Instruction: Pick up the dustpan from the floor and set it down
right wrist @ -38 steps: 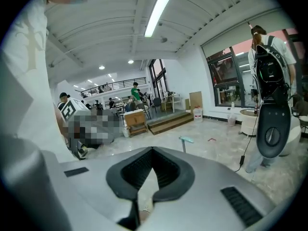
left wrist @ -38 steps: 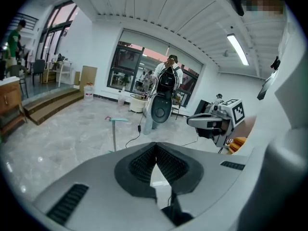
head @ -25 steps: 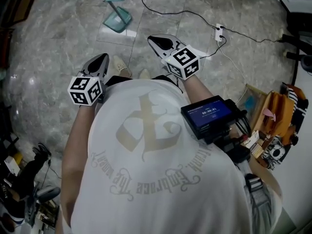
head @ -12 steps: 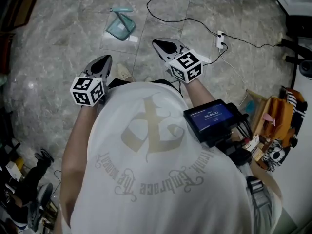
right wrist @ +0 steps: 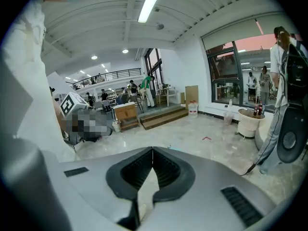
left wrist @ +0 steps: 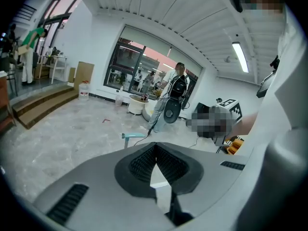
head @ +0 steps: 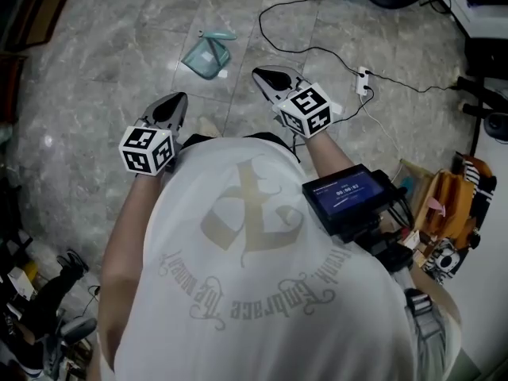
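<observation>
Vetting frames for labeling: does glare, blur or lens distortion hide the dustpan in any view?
Head view: fisheye bowing at the edges, soft glare patches on the polished floor, dustpan clear. Left gripper view: heavy barrel distortion, dark corners, dustpan small but visible. Right gripper view: same distortion, bright ceiling strip light, dustpan not clearly visible.

On my white T-shirt (head: pixel 254 292) a curved line of pale gothic lettering runs below a big ornate emblem (head: pixel 252 209). In the head view it stands upside down, and "Embrace" is the only word I can read with any trust. The small screen (head: pixel 347 194) at my right side shows a row of white digits, too small to read. The cubes on my left gripper (head: pixel 176 100) and right gripper (head: pixel 263 75) carry black-and-white square markers, no letters.
</observation>
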A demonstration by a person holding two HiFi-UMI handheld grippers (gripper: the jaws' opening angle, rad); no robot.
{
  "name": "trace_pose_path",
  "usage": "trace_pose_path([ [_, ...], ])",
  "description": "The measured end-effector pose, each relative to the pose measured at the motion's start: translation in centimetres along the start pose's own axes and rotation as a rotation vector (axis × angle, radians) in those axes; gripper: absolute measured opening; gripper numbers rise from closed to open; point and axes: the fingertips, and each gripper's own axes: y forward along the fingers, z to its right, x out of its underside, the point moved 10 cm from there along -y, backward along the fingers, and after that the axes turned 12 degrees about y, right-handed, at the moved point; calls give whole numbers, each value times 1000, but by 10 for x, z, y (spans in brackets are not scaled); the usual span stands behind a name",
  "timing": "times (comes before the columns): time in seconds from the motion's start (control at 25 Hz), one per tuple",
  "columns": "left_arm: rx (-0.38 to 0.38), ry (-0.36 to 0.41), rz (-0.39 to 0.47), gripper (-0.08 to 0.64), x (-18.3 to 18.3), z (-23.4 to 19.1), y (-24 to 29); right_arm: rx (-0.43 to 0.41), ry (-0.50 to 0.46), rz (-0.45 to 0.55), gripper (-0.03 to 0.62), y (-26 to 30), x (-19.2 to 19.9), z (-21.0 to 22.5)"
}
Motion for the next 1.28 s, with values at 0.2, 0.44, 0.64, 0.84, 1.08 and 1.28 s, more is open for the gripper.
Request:
trace_pose_path([
  [0.2,9,-18,-8,12,4,-46,8,6,-16,-28,17,46,-18,8],
  [0.44,8,-30,-7,12,6,-72,3,6,-41,-51,17,73,-36,6],
  [0.64,-19,-68,-9,12,6,-97,5,-14,-81,-130,17,108,-45,15],
  [0.84,-71,-116,-16,12,17,-109,1,-33,-127,-217,18,139,-41,28],
  [1.08,-175,-196,-30,12,13,-114,1,-102,-182,-307,18,178,-49,57],
  [1.28,-235,-253,-44,12,1,-149,29,-162,-227,-382,18,238,-60,90],
])
